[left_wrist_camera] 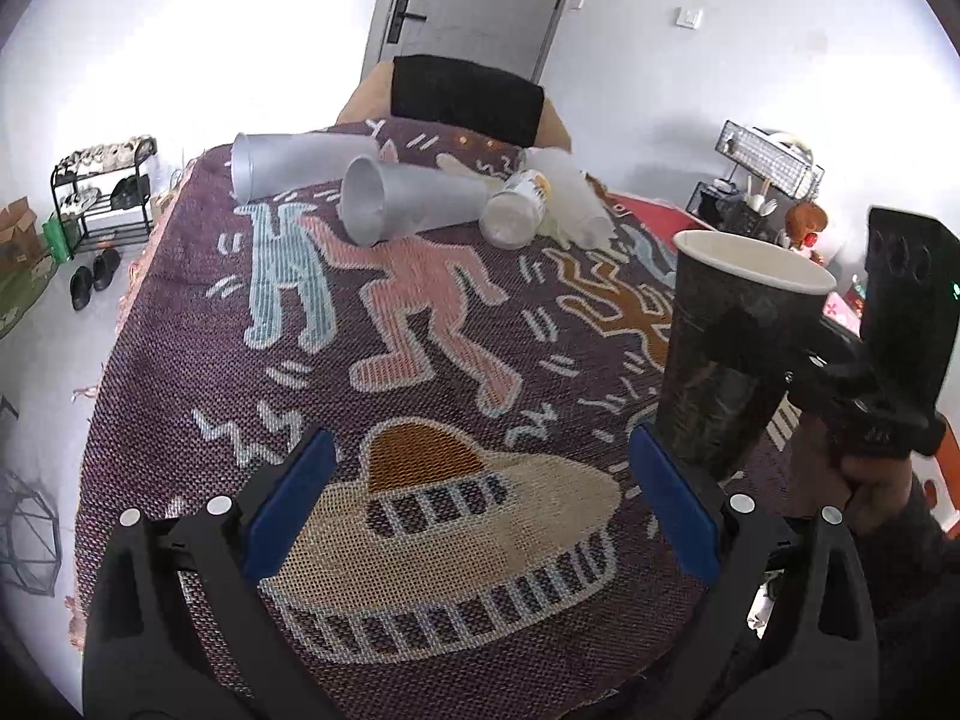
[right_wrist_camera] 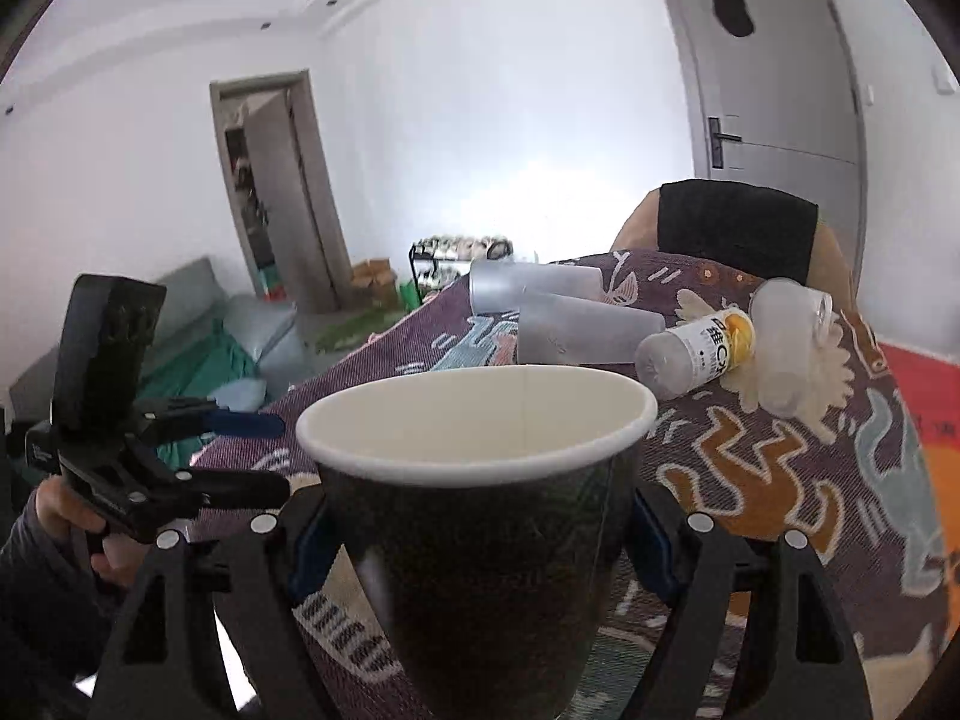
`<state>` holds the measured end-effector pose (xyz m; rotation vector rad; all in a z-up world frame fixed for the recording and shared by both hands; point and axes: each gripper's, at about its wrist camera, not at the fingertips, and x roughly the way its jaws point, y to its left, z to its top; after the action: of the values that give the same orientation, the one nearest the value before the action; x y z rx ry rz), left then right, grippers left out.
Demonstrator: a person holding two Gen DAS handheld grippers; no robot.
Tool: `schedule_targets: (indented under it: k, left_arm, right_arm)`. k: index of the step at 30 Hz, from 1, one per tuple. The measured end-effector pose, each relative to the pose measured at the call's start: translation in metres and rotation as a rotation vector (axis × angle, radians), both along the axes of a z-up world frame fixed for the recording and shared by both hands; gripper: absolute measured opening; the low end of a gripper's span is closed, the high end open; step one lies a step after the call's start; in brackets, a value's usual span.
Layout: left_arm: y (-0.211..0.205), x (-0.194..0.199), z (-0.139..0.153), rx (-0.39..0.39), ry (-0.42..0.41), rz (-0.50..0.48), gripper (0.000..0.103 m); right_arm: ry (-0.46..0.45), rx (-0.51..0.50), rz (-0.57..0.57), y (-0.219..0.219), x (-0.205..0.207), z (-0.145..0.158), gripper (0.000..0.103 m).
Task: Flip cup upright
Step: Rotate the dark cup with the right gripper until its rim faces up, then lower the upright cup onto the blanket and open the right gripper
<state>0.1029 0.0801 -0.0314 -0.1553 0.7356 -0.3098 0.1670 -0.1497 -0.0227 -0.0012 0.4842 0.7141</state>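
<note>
bright, even daylight in both views, and the white wall (right_wrist_camera: 510,138) blows out to a glare patch behind the table. heavy fisheye bending with dark vignette at the corners. the dark paper cup (right_wrist_camera: 480,516) sits soft and blurred up close, its side in shadow; shadows on the patterned cloth (left_wrist_camera: 420,312) are faint.

Each black plastic two-finger gripper, left (left_wrist_camera: 480,510) and right (right_wrist_camera: 480,546), carries blue rubber finger pads (left_wrist_camera: 288,498) and round silver screws (left_wrist_camera: 219,504), beside a dark grey sleeve (left_wrist_camera: 912,588).
</note>
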Motion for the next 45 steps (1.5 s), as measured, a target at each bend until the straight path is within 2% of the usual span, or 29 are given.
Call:
schedule_targets:
  k: [3,10,16,21,28,39,45]
  left_arm:
    - [0.0,0.002,-0.004,-0.007,0.011,0.015,0.097]
    - [-0.003,0.003,-0.011,-0.02,0.019,0.011,0.097]
    - [-0.011,0.002,-0.011,-0.021,0.015,0.001,0.097]
    - [-0.018,-0.008,-0.002,-0.035,-0.032,0.014,0.097]
    - [-0.024,-0.022,0.005,-0.005,-0.059,0.047,0.097]
    - [-0.021,-0.052,0.012,-0.043,-0.104,0.139,0.097]
    - [-0.03,-0.08,0.013,-0.005,-0.156,0.213,0.097]
  right_arm:
    - [-0.006,0.017,-0.05,0.0,0.001,-0.011,0.077]
    - [-0.104,-0.015,-0.154,0.001,-0.017,-0.032,0.078]
    - [-0.106,-0.034,-0.145,-0.005,-0.029,-0.033,0.078]
    - [-0.107,-0.034,-0.121,-0.011,-0.036,-0.032,0.096]
    - [-0.082,-0.053,-0.112,-0.014,-0.039,-0.033,0.095]
    - [-0.075,-0.098,-0.14,-0.024,-0.062,-0.041,0.095]
    - [-0.123,-0.132,-0.17,-0.032,-0.084,-0.035,0.095]
